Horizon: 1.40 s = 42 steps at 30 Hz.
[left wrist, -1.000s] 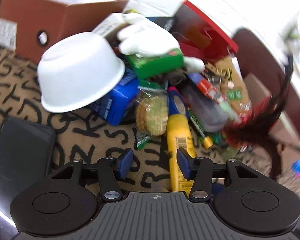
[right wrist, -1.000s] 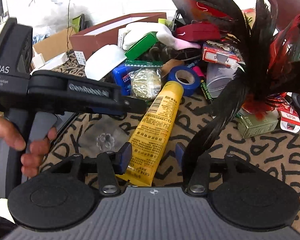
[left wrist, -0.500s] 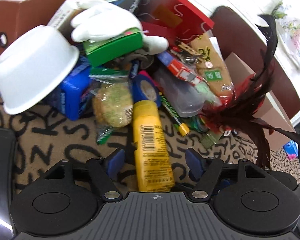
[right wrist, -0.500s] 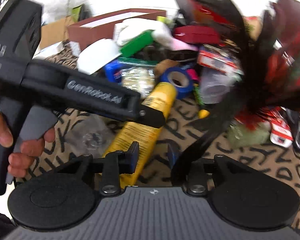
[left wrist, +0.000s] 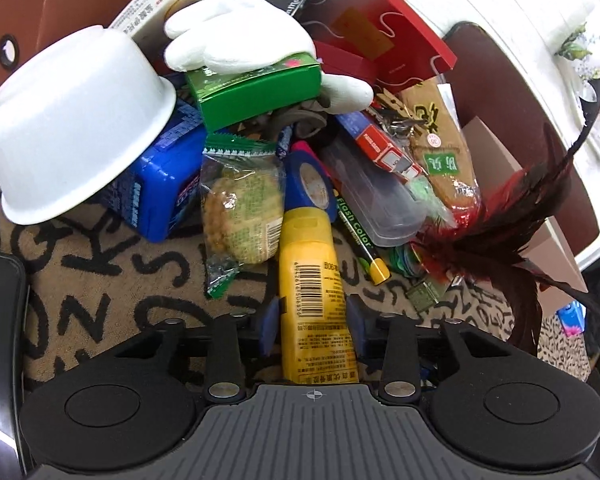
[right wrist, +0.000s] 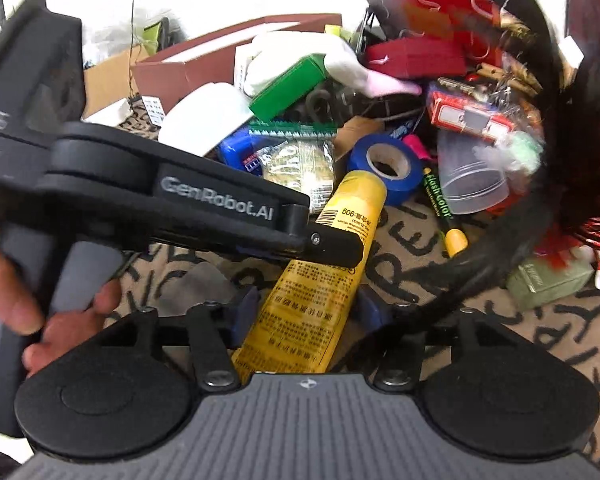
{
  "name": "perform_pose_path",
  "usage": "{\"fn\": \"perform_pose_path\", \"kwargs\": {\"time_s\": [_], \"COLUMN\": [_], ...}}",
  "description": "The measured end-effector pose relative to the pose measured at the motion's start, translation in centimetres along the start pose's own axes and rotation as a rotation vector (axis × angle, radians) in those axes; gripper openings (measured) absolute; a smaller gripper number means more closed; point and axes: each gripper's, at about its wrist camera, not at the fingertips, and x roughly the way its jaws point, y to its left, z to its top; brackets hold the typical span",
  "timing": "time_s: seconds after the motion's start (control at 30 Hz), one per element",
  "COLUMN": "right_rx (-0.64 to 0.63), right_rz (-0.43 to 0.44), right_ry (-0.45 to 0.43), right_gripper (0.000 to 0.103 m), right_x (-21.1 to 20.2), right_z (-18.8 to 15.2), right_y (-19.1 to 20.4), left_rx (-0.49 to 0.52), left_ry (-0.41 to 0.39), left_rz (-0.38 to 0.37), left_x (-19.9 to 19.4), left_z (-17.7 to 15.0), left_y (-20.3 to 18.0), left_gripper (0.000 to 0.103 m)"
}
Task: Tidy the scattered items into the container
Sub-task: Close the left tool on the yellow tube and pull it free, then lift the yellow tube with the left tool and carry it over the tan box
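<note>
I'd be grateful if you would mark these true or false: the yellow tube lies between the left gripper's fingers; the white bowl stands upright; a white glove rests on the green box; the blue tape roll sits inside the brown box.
1. The yellow tube lies between the fingers of the left gripper: true; its jaws are closing.
2. The white bowl stands upright: false; it is tipped over, base uppermost, leaning on the blue pack.
3. A white glove rests on the green box: true.
4. The blue tape roll sits inside the brown box: false; it lies in the pile, by the tube's top.
</note>
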Motion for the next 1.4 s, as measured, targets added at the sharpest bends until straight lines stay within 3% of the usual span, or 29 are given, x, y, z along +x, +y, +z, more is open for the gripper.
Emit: {"fn": "perform_pose_path", "kwargs": {"time_s": [0.03,0.13,0.33,0.4,0.43,0.47,0.53,0.6,0.63,0.67,0.73,0.8,0.83,1.23,1.3,1.37,1.4], "right_rx": [-0.026,-0.073,-0.082,-0.086,-0.082,-0.075,-0.059,-0.053,-0.051,-0.05,-0.048,-0.054,-0.05,-0.023,-0.036,-0.064,-0.066], "right_rz": [-0.005,-0.018,-0.036,-0.052,-0.058,-0.064,-0.061,-0.056,-0.056,-0.056,-0.059,-0.059,-0.056,-0.038,-0.048,-0.058,-0.058], "right_ry": [0.009,0.037,0.056,0.051,0.047,0.044,0.042,0.043,0.044,0.043,0.041,0.038,0.036,0.014,0.02,0.042,0.048], "right_gripper": [0.059,0.055,0.057,0.058,0.058,0.058,0.058,0.058,0.058,0.058,0.058,0.058,0.057,0.05,0.05,0.05,0.05], "right_x": [-0.2,-0.9,-1.0,-0.6,-0.6,-0.6,-0.6,-0.7,-0.6,-0.5,-0.3,-0.2,-0.3,-4.0,-4.4,-4.4,-4.4], "right_z": [0.0,-0.3,-0.4,-0.4,-0.5,-0.4,-0.4,-0.4,-0.4,-0.3,-0.3,-0.4,-0.4,-1.6,-1.9,-2.3,-2.5], "right_y": [0.0,-0.4,-0.8,-0.6,-0.6,-0.6,-0.8,-1.0,-1.0,-1.0,-1.1,-1.1,-1.1,-2.0,-2.1,-1.8,-1.4], "left_rx": [0.003,0.006,0.009,0.015,0.03,0.045,0.047,0.044,0.04,0.036,0.045,0.07,0.086,0.047,0.044,0.034,0.039], "left_ry": [0.002,0.028,0.014,0.01,0.007,0.006,0.008,0.007,0.004,0.0,-0.005,-0.01,-0.013,-0.015,-0.011,0.024,0.035], "left_rz": [-0.002,-0.023,-0.01,0.004,0.025,0.046,0.047,0.049,0.046,0.042,0.042,0.068,0.087,0.045,0.04,0.04,0.041], "left_x": [0.0,0.2,1.2,1.6,1.8,1.9,2.0,2.0,2.1,2.2,2.5,2.7,2.7,0.8,0.9,1.6,1.9], "left_z": [0.0,0.0,0.1,0.3,0.3,0.3,0.4,0.4,0.4,0.4,0.5,0.4,0.2,-1.3,-1.6,-1.8,-1.9], "left_y": [-0.1,-0.5,-1.7,-2.2,-2.4,-2.6,-2.6,-2.6,-2.6,-2.7,-3.0,-3.4,-3.6,-5.1,-5.4,-5.2,-5.2], "left_gripper": [0.055,0.05,0.065,0.066,0.058,0.043,0.043,0.048,0.058,0.063,0.065,0.062,0.044,0.043,0.044,0.059,0.061]}}
